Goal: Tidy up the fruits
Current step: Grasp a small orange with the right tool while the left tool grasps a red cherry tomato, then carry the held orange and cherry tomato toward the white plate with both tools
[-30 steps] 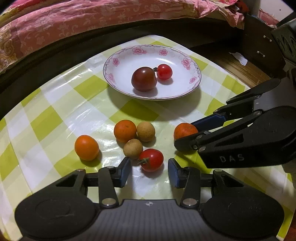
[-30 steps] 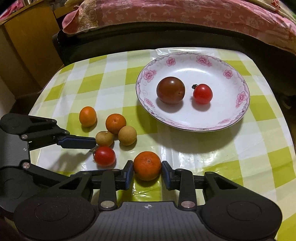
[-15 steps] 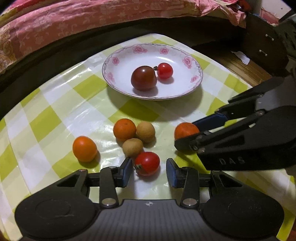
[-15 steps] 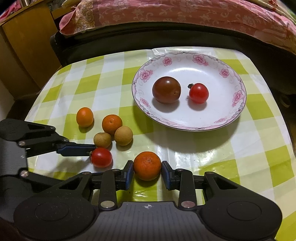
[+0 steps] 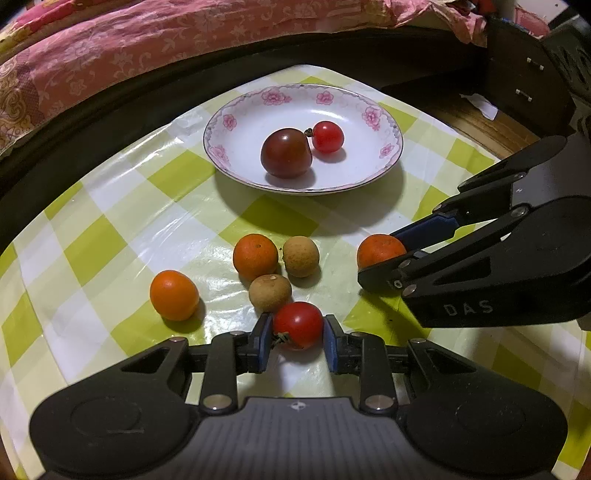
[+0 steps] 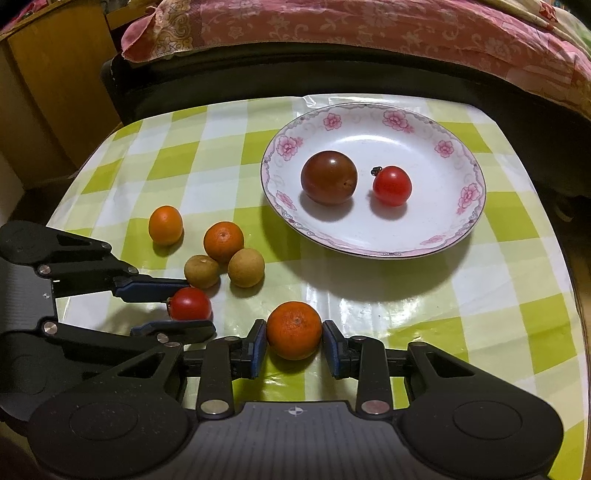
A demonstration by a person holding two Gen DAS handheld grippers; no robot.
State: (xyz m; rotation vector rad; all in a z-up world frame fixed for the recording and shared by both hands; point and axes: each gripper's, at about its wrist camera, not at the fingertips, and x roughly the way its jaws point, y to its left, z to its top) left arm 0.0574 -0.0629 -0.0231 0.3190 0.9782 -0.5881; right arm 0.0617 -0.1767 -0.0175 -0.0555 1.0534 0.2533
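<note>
My left gripper [image 5: 297, 338] is shut on a red cherry tomato [image 5: 298, 324] that rests on the checked tablecloth; it also shows in the right wrist view [image 6: 190, 303]. My right gripper [image 6: 294, 343] has its pads against both sides of a small orange [image 6: 294, 329], seen from the left wrist view too [image 5: 379, 250]. A flowered white plate [image 5: 236, 110] holds a dark tomato [image 5: 286, 152] and a red cherry tomato [image 5: 328, 137]. Two more oranges [image 5: 255, 256] [image 5: 173, 294] and two brown longans [image 5: 301, 256] [image 5: 270, 292] lie loose on the cloth.
The green and white checked table [image 6: 480, 306] ends close on the right and front. A pink bedspread [image 6: 332, 26] and a dark bed frame lie beyond the plate. A wooden cabinet [image 6: 55, 85] stands at the far left.
My left gripper has moved forward around the red cherry tomato and closed on it. My right gripper has stayed around the small orange.
</note>
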